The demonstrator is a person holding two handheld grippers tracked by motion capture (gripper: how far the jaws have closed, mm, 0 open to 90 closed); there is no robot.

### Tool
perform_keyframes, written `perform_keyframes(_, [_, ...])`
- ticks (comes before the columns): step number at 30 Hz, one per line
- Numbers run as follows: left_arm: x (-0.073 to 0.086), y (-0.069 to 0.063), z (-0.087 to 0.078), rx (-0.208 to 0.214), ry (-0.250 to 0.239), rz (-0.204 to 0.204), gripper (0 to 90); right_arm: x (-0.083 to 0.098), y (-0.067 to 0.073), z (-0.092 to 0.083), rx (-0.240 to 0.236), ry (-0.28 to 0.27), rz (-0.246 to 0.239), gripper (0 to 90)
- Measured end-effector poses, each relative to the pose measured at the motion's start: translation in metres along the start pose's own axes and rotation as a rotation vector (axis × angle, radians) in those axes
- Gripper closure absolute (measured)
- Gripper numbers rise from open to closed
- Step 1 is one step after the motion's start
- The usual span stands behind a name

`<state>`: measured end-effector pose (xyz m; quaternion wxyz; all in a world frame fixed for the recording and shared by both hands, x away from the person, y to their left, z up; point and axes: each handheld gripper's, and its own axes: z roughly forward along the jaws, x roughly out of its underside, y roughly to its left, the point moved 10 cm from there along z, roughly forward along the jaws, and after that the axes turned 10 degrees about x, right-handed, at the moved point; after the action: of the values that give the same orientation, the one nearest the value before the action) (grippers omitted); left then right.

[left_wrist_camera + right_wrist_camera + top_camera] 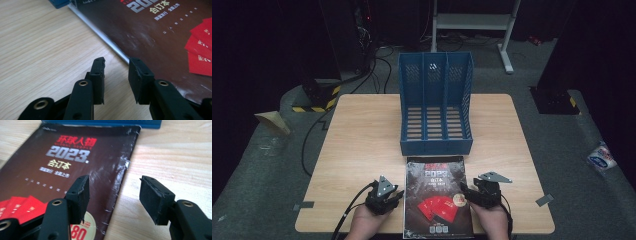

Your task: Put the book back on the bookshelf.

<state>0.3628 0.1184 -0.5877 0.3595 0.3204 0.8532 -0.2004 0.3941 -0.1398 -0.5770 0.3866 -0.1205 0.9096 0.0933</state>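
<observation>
While the high view is looking down on the wooden counter (362,135), a dark magazine (437,197) is lying flat at the near edge, just in front of a blue three-slot file rack (436,105). The left claw (384,197) is sitting at the magazine's left edge and the right claw (477,192) at its right edge. "2023" is showing in large figures on the cover; smaller print is too blurred to read there.

Along the left claw (116,80), the jaws are standing apart with nothing between them, one over bare counter (45,50), the other seemingly touching the magazine's (150,37) pale edge. White Chinese characters and red cards are showing.

Along the right claw (113,197), the jaws are gaping over the magazine's (75,170) scuffed right edge, gripping nothing. A red Chinese title above "2023" is showing, and "80" on a round badge.
</observation>
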Motion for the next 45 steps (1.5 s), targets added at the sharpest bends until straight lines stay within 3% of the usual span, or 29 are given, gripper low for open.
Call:
perform_keyframes(5, [-0.004, 0.000, 0.006, -0.011, 0.004, 0.002, 66.5, 0.005, -0.002, 0.008, 0.015, 0.044, -0.011, 40.7])
perform_keyframes(11, [-0.004, 0.000, 0.007, -0.007, -0.001, 0.003, 68.3, 0.003, 0.006, 0.012, 0.013, 0.034, 0.005, 42.7])
perform_keyframes(16, [-0.004, -0.001, 0.007, -0.009, -0.005, 0.005, 71.8, 0.003, 0.014, 0.014, 0.004, 0.027, -0.008, 44.7])
perform_keyframes(20, [-0.003, -0.003, 0.007, -0.013, -0.011, 0.002, 74.5, 0.002, 0.017, 0.015, 0.005, 0.021, 0.019, 46.2])
perform_keyframes(21, [-0.003, -0.003, 0.007, -0.011, -0.015, 0.005, 74.6, 0.001, 0.017, 0.013, -0.014, 0.031, 0.064, 45.9])
perform_keyframes(22, [-0.003, -0.003, 0.007, -0.011, -0.015, 0.005, 74.7, 0.001, 0.017, 0.013, -0.014, 0.031, 0.064, 45.9])
perform_keyframes(25, [-0.003, -0.003, 0.007, -0.003, -0.025, 0.004, 74.8, -0.001, 0.013, 0.005, -0.100, 0.014, 0.173, 50.0])
perform_keyframes(27, [-0.003, -0.002, 0.007, -0.007, -0.031, 0.018, 74.8, 0.001, 0.012, 0.002, -0.134, 0.015, 0.224, 52.4])
perform_keyframes(32, [-0.002, -0.001, 0.007, 0.000, -0.042, 0.011, 73.9, 0.005, 0.014, -0.004, -0.203, 0.035, 0.279, 57.5])
perform_keyframes(34, [-0.002, -0.001, 0.007, -0.001, -0.042, 0.010, 73.7, 0.005, 0.015, -0.006, -0.215, 0.033, 0.269, 59.5])
perform_keyframes(35, [-0.002, -0.001, 0.007, -0.002, -0.042, 0.008, 73.5, 0.007, 0.021, -0.008, -0.254, 0.061, 0.251, 62.2])
perform_keyframes(39, [-0.002, -0.002, 0.006, 0.000, -0.042, 0.011, 71.6, 0.000, 0.020, -0.005, -0.236, 0.068, 0.142, 62.8])
perform_keyframes(41, [-0.002, -0.002, 0.007, 0.001, -0.041, 0.011, 70.7, -0.005, 0.017, 0.001, -0.241, 0.113, 0.100, 62.9])
perform_keyframes(45, [-0.002, -0.002, 0.007, -0.001, -0.042, 0.013, 70.5, -0.010, 0.009, 0.014, -0.233, 0.168, 0.074, 64.4])
